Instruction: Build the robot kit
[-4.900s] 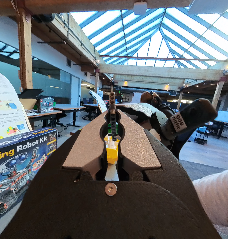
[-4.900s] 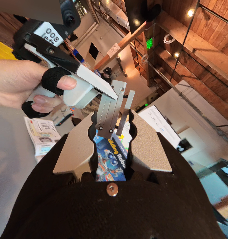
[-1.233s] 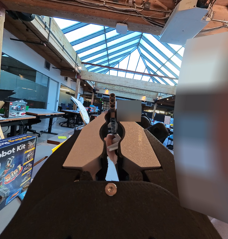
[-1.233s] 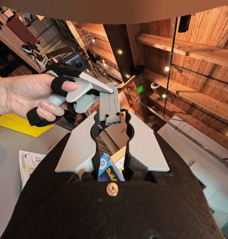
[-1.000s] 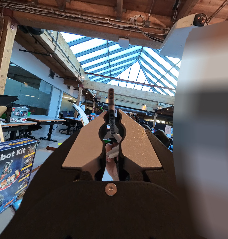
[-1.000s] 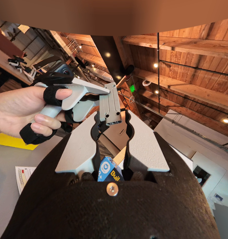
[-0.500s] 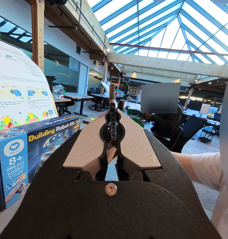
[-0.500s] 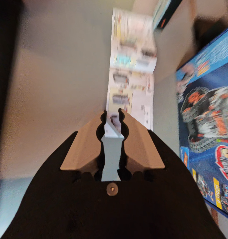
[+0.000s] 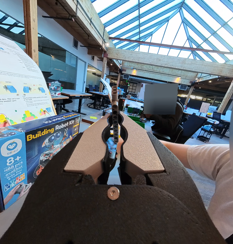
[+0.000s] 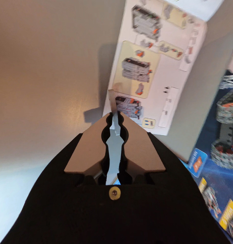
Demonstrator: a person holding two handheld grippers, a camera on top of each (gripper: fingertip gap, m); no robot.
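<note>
My left gripper is shut on a grey holed beam assembly. It holds the assembly upright in the air, and the top end sticks out past the fingertips. My right gripper points down at the grey table. Its jaws are nearly together on a thin grey strip piece, just above the near corner of an open instruction booklet. The right wrist view is motion-blurred.
A blue robot kit box stands left of my left gripper, with a curved instruction sheet behind it. The box also shows in the right wrist view, right of the booklet. A person's arm in a white sleeve crosses at right. Another person sits at a far desk. The left gripper's tips are roughly 35 centimetres from the right gripper's.
My right gripper left the assembly in my left gripper, swung down over the table and booklet, and closed from open onto a thin grey piece. My left gripper tilted lower toward the box.
</note>
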